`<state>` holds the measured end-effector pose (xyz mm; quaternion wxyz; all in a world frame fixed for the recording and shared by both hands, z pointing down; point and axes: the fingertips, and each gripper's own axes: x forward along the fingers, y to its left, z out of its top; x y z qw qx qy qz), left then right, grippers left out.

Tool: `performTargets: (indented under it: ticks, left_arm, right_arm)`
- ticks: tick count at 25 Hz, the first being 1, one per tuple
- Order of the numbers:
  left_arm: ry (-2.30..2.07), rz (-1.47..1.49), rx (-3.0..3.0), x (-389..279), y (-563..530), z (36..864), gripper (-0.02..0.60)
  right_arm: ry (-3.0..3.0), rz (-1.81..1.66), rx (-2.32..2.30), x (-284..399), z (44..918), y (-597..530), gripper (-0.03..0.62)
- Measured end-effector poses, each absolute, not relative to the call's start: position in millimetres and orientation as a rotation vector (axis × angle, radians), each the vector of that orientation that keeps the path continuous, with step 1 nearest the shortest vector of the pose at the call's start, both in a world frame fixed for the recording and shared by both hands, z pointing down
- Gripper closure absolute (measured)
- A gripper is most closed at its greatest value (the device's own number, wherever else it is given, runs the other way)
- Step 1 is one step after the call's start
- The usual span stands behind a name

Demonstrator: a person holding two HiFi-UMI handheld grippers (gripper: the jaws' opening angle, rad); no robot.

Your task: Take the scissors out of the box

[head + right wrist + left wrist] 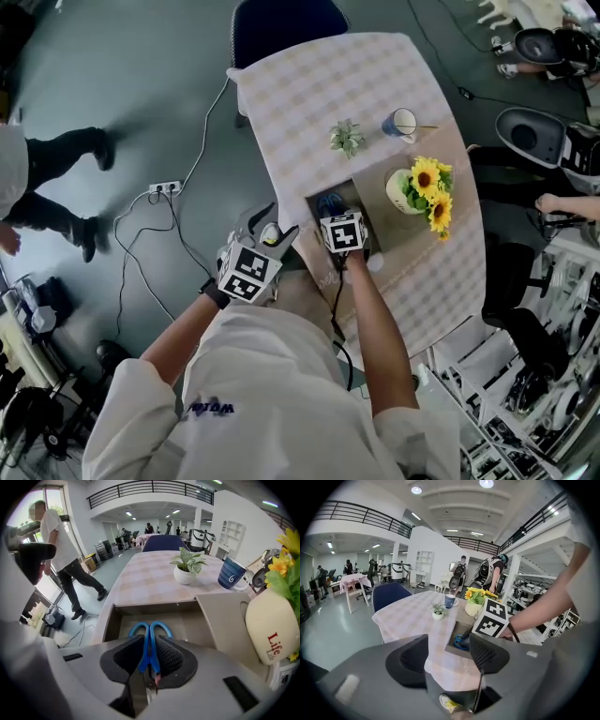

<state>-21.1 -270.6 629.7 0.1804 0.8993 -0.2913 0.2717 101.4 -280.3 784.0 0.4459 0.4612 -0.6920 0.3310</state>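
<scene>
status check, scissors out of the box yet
Right gripper shut on blue scissors, inside box, not out yet. Left gripper open, empty. Flower vase close beside box.

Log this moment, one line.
right gripper: jaws shut on scissors, inside box | left gripper: jaws open, empty | scissors: not yet out

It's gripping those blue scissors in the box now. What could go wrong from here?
The right tool pinches the scissors only on the thin part by the handle loops, so they might swivel or slip when lifted. The left tool is open and off the box, so nothing steadies it; it could shift. The vase of sunflowers stands close beside the box and might get bumped.
</scene>
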Motion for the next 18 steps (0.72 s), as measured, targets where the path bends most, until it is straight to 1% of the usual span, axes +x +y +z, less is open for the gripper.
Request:
performTargets:
  ticks: [8,18]
  left_arm:
    - [-0.826,0.767,2.558,-20.5,-271.7,622.1,0.313]
    - [-0.926,0.729,2.594,-34.2,-295.0,585.1,0.333]
  right_arm:
    - [-1.750,0.814,1.235,109.3,770.1,-274.2,0.505]
    - [-1.812,0.794,1.409,130.8,716.8,-259.9,0.507]
